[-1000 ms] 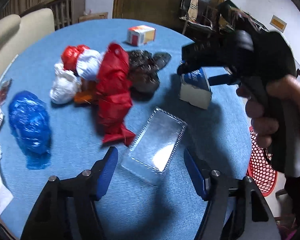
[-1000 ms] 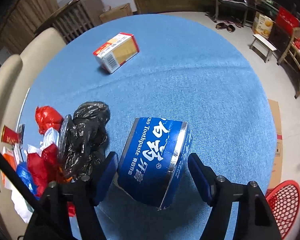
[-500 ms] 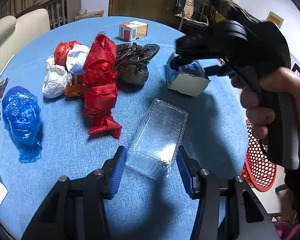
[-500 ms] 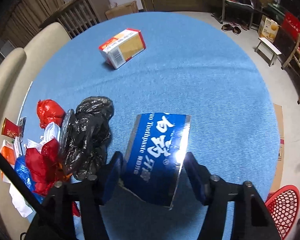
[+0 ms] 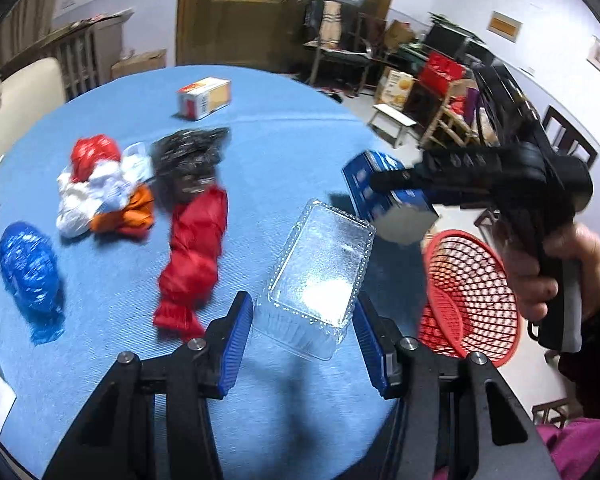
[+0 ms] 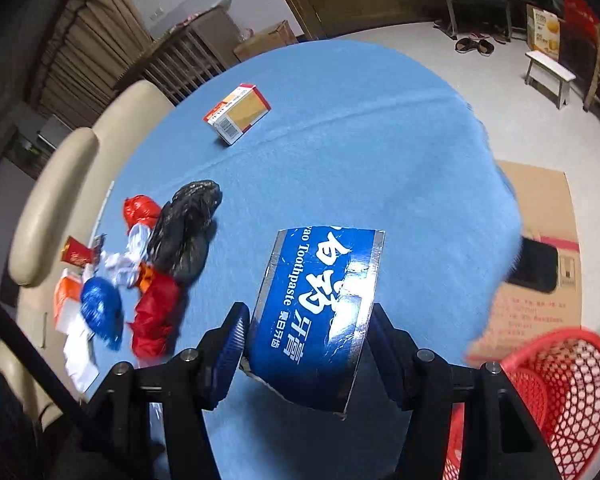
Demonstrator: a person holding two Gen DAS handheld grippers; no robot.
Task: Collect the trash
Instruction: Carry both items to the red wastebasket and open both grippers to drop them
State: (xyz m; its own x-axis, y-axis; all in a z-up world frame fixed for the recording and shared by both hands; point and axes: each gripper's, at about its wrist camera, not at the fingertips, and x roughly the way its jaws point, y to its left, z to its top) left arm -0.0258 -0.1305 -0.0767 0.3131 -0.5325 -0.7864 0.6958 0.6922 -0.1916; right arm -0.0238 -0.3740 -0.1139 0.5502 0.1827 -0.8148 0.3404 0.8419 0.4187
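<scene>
The blue box (image 6: 320,312) reads "Toothpaste" in white letters beside large Chinese characters, with silver bands along its edges and a torn lower rim. The right gripper (image 6: 306,344) pinches it between both blue pads, lifted off the blue table (image 6: 360,128) near the edge — the red basket (image 6: 572,392) sits below on the floor. The left gripper (image 5: 302,334) has its fingers on either side of a clear plastic tray (image 5: 320,276), ribbed and glossy, which looks raised off the table; whether the pads press it is unclear. Behind lie a red bag (image 5: 196,248), black bag (image 5: 192,164), blue bag (image 5: 28,268) and an orange-and-white carton (image 6: 238,114) — its print is unreadable.
</scene>
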